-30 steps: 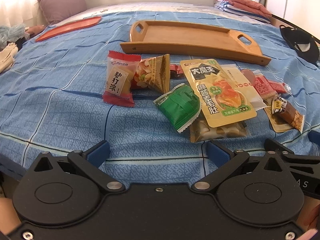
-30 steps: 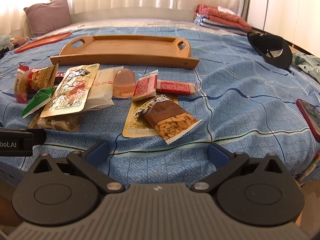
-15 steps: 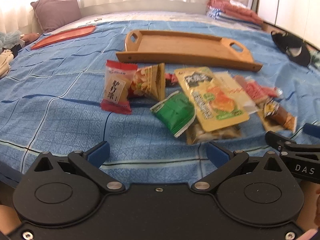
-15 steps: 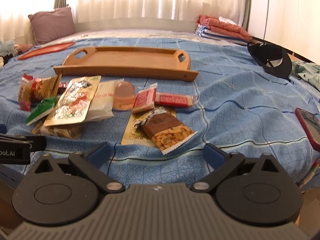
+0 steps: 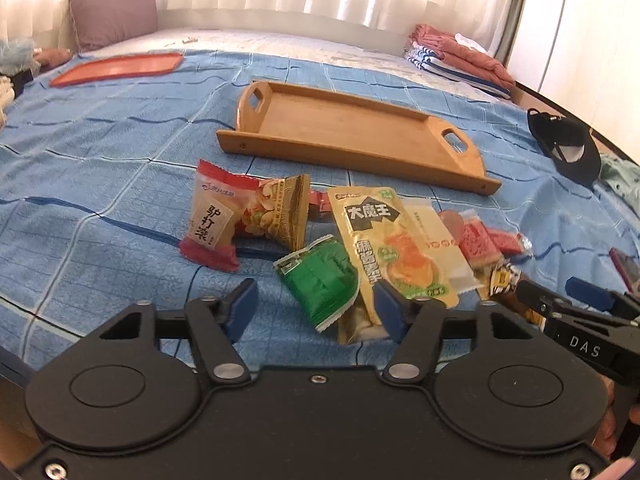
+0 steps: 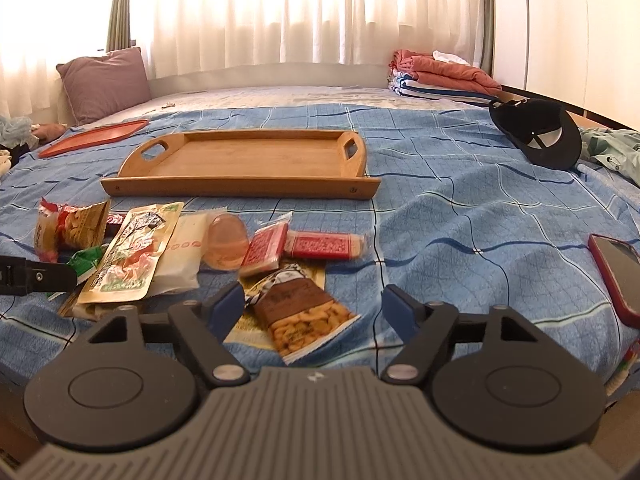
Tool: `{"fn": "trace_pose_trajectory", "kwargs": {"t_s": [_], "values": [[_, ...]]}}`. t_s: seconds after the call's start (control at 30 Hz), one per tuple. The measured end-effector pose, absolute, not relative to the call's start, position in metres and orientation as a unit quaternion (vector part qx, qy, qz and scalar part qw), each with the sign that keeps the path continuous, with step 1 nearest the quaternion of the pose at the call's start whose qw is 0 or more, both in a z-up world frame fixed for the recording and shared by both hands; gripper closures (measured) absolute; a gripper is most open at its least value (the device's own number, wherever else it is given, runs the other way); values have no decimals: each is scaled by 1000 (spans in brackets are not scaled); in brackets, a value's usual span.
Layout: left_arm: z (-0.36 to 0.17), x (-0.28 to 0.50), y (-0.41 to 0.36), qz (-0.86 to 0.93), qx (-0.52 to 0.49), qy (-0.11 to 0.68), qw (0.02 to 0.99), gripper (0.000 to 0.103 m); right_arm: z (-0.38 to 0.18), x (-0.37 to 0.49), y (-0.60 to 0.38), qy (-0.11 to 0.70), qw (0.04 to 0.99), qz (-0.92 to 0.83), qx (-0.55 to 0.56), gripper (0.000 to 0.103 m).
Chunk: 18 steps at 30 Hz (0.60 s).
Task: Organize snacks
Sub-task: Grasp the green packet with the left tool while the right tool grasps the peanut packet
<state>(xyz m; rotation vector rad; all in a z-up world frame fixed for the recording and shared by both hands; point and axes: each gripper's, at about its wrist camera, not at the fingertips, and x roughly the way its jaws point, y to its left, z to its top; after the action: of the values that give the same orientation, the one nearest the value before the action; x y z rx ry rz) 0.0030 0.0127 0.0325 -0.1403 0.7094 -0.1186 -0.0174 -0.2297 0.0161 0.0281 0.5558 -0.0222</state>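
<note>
Both our grippers, left gripper and right gripper, have just been closing their fingers, half-open and empty; next we pick packets for the empty wooden tray.

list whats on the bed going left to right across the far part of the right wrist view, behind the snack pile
Purple pillow → orange tray → wooden tray → folded clothes → black cap.
</note>
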Motion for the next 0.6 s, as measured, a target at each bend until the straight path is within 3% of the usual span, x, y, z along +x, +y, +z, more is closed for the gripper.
{"fn": "trace_pose_trajectory", "kwargs": {"t_s": [0.2, 0.6], "values": [[27, 18, 14, -49, -94, 358, 928, 48, 11, -11, -232, 284, 959, 4, 18, 36], [15, 30, 27, -66, -175, 370, 910, 63, 4, -4, -227, 282, 959, 34, -7, 29]]}}
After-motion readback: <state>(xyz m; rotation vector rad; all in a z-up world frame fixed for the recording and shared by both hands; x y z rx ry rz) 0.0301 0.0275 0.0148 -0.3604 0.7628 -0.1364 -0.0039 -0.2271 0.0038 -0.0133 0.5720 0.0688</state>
